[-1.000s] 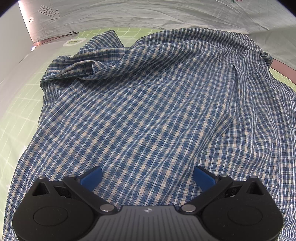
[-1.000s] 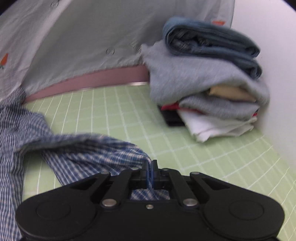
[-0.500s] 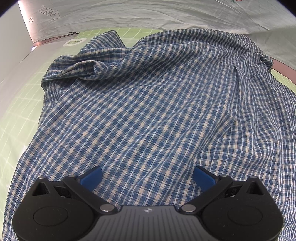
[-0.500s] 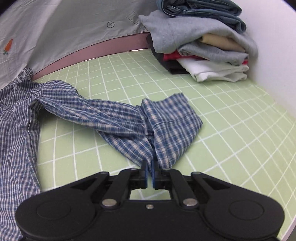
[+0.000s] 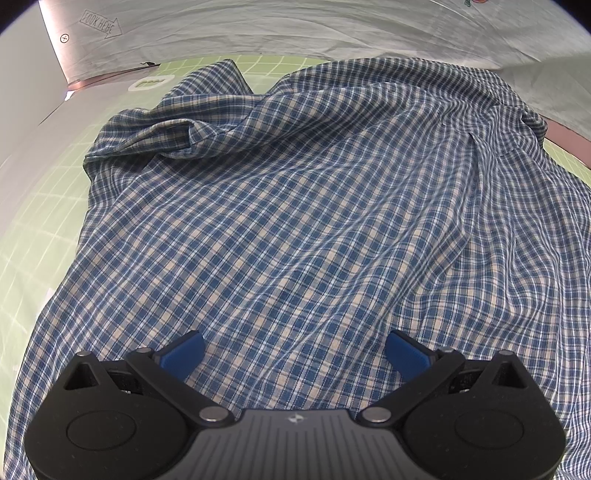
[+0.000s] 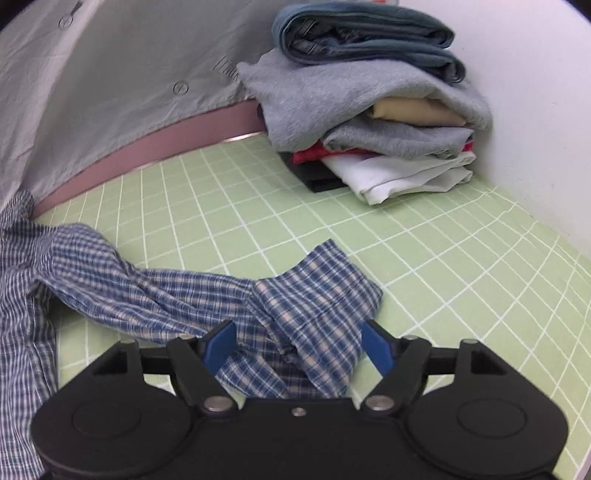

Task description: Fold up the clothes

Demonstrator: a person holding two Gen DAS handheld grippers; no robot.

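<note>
Your plaid shirt lies spread across the green grid mat on the tabletop. Body is wrinkled but mostly flat. In the left wrist view its long axis runs away from your left gripper toward the grey cloth backdrop, collar end bunched at the far right.

The right sleeve stretches sideways off the body, cuff pointing toward the stack of folded clothes. The cuff end is folded over and creased.

Your right gripper has just been opening. Jaws now stand wide with the cuff lying loose between them, pads off the fabric, so released.

Left gripper also spread wide, hovering over the shirt's lower body, gripping nothing.

Room: bare mat between the cuff and the stack, and further right of the cuff up to the white wall. The stack sits in the far corner against that wall, jeans on top, well apart from the cuff. A pink ledge borders the mat below the backdrop. Left of the shirt body, only a narrow strip of mat shows.
</note>
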